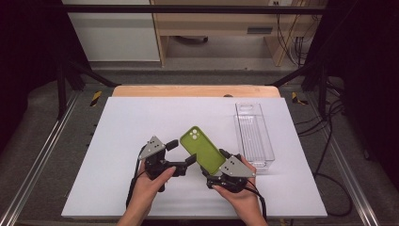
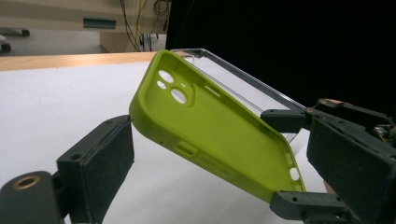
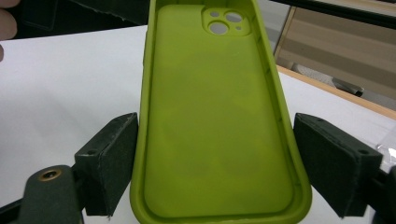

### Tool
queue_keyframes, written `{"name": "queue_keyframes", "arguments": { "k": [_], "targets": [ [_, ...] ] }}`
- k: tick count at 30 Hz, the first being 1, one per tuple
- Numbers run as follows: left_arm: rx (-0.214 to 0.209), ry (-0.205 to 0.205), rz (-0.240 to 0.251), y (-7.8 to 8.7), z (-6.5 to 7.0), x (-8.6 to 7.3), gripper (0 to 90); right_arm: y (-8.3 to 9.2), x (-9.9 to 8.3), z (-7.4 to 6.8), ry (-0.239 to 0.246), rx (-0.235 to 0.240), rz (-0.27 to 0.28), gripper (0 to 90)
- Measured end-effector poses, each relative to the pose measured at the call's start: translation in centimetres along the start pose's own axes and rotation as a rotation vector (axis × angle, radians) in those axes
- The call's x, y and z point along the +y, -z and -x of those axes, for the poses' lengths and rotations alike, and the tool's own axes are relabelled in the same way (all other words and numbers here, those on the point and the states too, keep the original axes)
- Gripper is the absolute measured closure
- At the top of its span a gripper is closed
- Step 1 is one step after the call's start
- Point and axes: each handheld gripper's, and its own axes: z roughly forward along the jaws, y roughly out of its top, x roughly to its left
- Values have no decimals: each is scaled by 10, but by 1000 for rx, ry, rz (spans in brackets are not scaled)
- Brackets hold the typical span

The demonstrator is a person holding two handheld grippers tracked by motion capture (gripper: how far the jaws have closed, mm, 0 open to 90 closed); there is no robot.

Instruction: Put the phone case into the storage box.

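A lime-green phone case is lifted above the white table, tilted, its hollow inside and camera holes facing up. My right gripper is shut on its near end, and in the right gripper view the pads press on the long sides of the case. My left gripper stands open just left of the case, pointing toward it. In the left gripper view the case slants across between the wide-apart jaws, its camera corner close to the left pad.
A clear plastic tray lies lengthwise at the right of the white table top, behind the case. A wooden edge runs along the far side. Cables trail off the table's right side.
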Motion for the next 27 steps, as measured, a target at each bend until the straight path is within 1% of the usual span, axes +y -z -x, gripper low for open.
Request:
{"name": "queue_keyframes", "arguments": {
  "k": [1, 3, 6, 9, 12, 15, 17, 20, 24, 27],
  "targets": [
    [4, -3, -7, -1, -1, -1, 71, 0, 0, 0, 0, -1, 1, 173],
    [9, 9, -10, -3, -3, -2, 73, 1, 0, 0, 2, -3, 9, 173],
    [9, 33, -2, -5, -7, -2, 89, 1, 0, -1, 4, -1, 11, 173],
    [6, 66, 2, -7, -11, -3, 119, 0, 1, -3, 3, 1, 15, 172],
    [-10, 100, 11, -9, -15, -3, 194, -1, 0, -4, 5, 6, 16, 172],
    [-22, 123, 15, -10, -16, -3, 255, -2, -1, -5, 1, 14, 13, 172],
    [-22, 141, 18, -11, -18, -4, 294, -3, -1, -6, -2, 18, 13, 172],
    [-17, 169, 27, -10, -21, -4, 377, -4, -2, -5, -18, 23, 14, 171],
    [-8, 177, 27, -10, -22, -4, 449, -5, -4, -4, -34, 33, 9, 171],
    [-7, 188, 32, -9, -22, -4, 498, -6, -5, -4, -36, 35, 6, 171]
  ]
}}
